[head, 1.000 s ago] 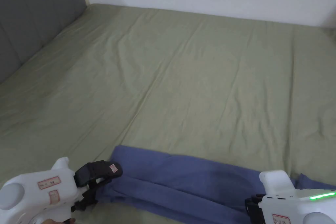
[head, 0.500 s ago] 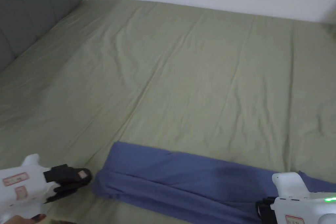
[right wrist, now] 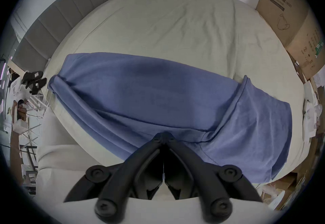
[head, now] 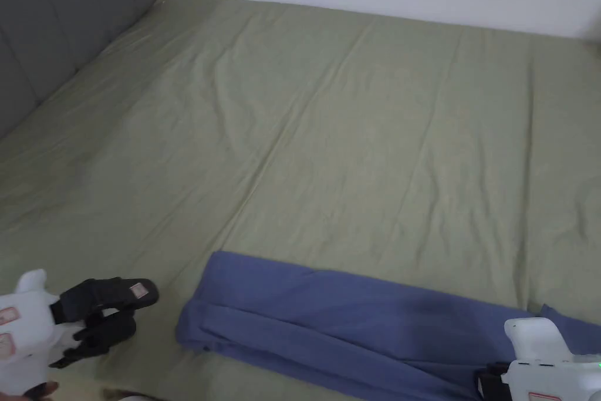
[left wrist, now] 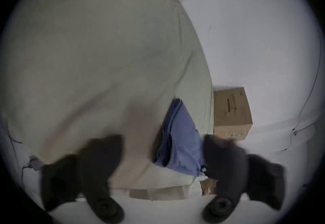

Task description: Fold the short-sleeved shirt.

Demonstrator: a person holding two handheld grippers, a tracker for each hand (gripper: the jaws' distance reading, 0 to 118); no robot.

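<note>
Left gripper [head: 120,308] drawn back, open, beside shirt [head: 328,314], right gripper [right wrist: 164,137] clenched on shirt hem

We see a blue, soft-knit short-sleeved shirt [head: 346,326] lying on the bed, folded lengthwise into a long, narrow band with layered edges along its near side. In the right gripper view, the shirt [right wrist: 158,94] stretches across the near edge of the bed, its right end turned over in a wider flap.
</note>
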